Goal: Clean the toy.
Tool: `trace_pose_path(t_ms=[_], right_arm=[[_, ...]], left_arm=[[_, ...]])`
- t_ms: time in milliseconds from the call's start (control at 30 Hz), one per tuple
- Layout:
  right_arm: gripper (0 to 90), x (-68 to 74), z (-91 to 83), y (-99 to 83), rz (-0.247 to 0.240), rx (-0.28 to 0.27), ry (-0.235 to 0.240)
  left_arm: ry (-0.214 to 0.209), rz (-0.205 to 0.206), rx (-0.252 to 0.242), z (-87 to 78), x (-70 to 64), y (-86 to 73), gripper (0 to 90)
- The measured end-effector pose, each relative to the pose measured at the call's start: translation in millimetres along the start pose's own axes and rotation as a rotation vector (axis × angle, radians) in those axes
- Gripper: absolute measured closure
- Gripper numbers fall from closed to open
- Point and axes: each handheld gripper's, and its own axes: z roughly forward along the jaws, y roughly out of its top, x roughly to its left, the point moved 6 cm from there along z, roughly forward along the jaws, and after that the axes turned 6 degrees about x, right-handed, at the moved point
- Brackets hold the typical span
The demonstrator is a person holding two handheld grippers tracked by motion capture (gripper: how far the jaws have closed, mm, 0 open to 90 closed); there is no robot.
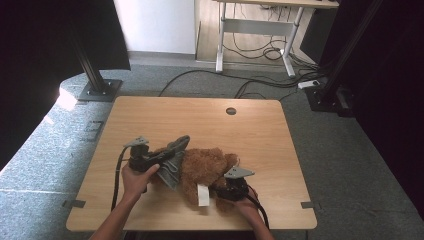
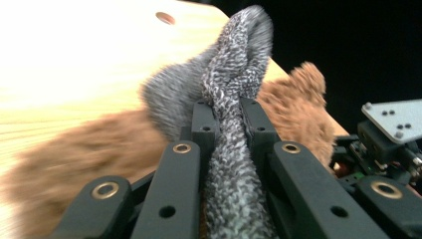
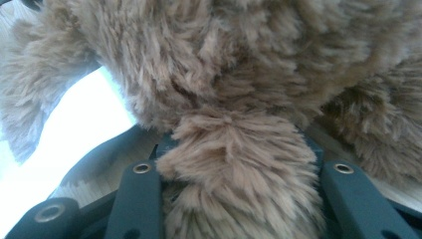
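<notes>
A brown plush teddy bear [image 1: 207, 170] lies on the wooden table [image 1: 200, 120], with a white tag [image 1: 203, 195] at its near side. A grey knitted garment [image 1: 172, 159] drapes over its left part. My left gripper [image 1: 162, 157] is shut on a fold of that grey knit [image 2: 231, 124], which bunches up between the two jaws. My right gripper [image 1: 225, 187] sits at the bear's near right side, its jaws shut on a tuft-like limb of brown fur [image 3: 239, 164]. In the left gripper view the right gripper's grey plate [image 2: 395, 117] appears at far right.
The table has a round cable hole [image 1: 231, 111] near its far edge. Beyond it, cables [image 1: 260, 82] trail over the grey floor toward a white desk frame [image 1: 255, 30]. Black stands [image 1: 97, 85] flank the table on both sides.
</notes>
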Motion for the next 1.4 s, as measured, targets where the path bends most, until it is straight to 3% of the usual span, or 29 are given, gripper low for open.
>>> trace_pose_path(t_ms=[67, 200, 333, 400, 467, 533, 700, 767, 833, 1000, 1100, 1133, 1267, 1400], right_arm=[[55.3, -0.1, 0.0, -0.4, 0.001, 0.0, 0.001], [55.5, -1.0, -0.1, -1.3, 0.014, -0.003, 0.009], [55.8, -1.3, 0.0, -1.8, 0.014, 0.0, 0.008], [55.9, -2.4, 0.3, -3.0, 0.019, 0.003, 0.007], [56.1, -3.1, 0.2, -3.6, 0.024, 0.007, 0.009], [56.2, -3.7, 0.5, -4.1, 0.027, 0.011, 0.008], [56.2, -3.0, 0.6, -3.9, 0.019, 0.009, 0.007], [56.2, -3.0, 0.5, -3.9, 0.019, 0.009, 0.007], [56.2, -2.8, 0.4, -3.8, 0.021, 0.008, 0.006], [56.1, -2.5, 0.1, -3.9, 0.017, 0.01, 0.005], [56.1, -3.0, 0.3, -4.2, 0.015, 0.012, 0.008], [56.1, -3.1, 0.4, -4.7, 0.016, 0.018, 0.007], [56.1, -2.3, 0.5, -5.2, 0.013, 0.021, 0.004], [56.2, -0.6, 0.6, -4.8, -0.004, 0.016, 0.004]], left_arm=[[0.018, -0.022, -0.015, -5.4, 9.8, -3.1, 79.1], [0.051, -0.106, -0.032, -13.6, 37.8, -19.5, 79.4], [0.121, -0.17, 0.008, -24.1, 62.7, -34.4, 79.7], [0.108, -0.181, 0.013, -26.2, 64.0, -39.5, 79.8], [0.07, -0.171, -0.019, -29.6, 55.6, -36.3, 80.0], [0.032, -0.138, -0.057, -33.6, 38.4, -24.9, 80.1], [-0.107, -0.025, -0.079, -26.0, -19.3, 2.7, 80.0], [-0.151, 0.025, -0.051, -7.6, -47.3, 8.8, 80.0], [-0.179, 0.055, -0.017, 11.5, -64.4, 11.5, 79.9], [-0.188, 0.107, 0.115, 75.4, -101.0, 5.3, 79.8], [-0.117, 0.176, 0.174, 98.8, -108.2, -3.2, 79.8], [-0.115, 0.177, 0.178, 102.2, -107.3, -4.8, 79.8], [-0.138, 0.151, 0.17, 95.0, -97.4, -6.1, 79.9], [-0.104, 0.146, 0.141, 76.6, -82.2, -5.8, 79.9]])
